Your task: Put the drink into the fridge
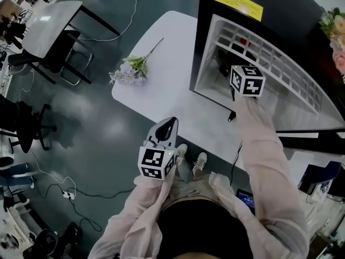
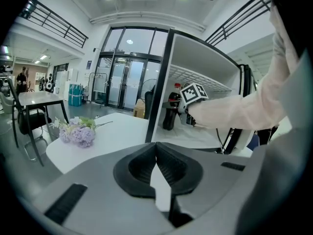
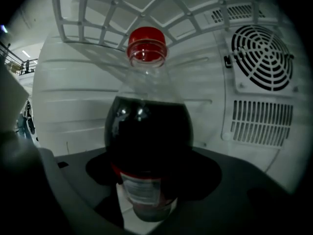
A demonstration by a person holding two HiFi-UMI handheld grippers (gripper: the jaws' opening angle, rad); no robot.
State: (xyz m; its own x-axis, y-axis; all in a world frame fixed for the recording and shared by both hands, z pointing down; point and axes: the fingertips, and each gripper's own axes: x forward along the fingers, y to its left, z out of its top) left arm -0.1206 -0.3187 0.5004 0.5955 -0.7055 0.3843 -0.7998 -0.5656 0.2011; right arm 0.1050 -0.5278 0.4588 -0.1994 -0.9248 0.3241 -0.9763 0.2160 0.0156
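A cola bottle (image 3: 148, 131) with a red cap stands upright between the jaws of my right gripper (image 3: 146, 185), which is shut on its lower body. The bottle is inside the small white fridge (image 1: 200, 53), under its wire shelf (image 3: 102, 9). In the left gripper view the same bottle (image 2: 171, 110) shows just inside the fridge's open front, with the right gripper (image 2: 185, 115) behind it. In the head view the right gripper's marker cube (image 1: 247, 80) hides the jaws. My left gripper (image 1: 166, 127) hangs by the table's near edge, shut and empty (image 2: 156, 147).
The fridge sits on a white table (image 1: 167, 53). A bunch of lilac flowers (image 1: 131, 70) lies at the table's left end. A round fan grille (image 3: 263, 58) is on the fridge's back wall. A chair and desk (image 1: 51, 28) stand far left; cables (image 1: 70, 193) cross the floor.
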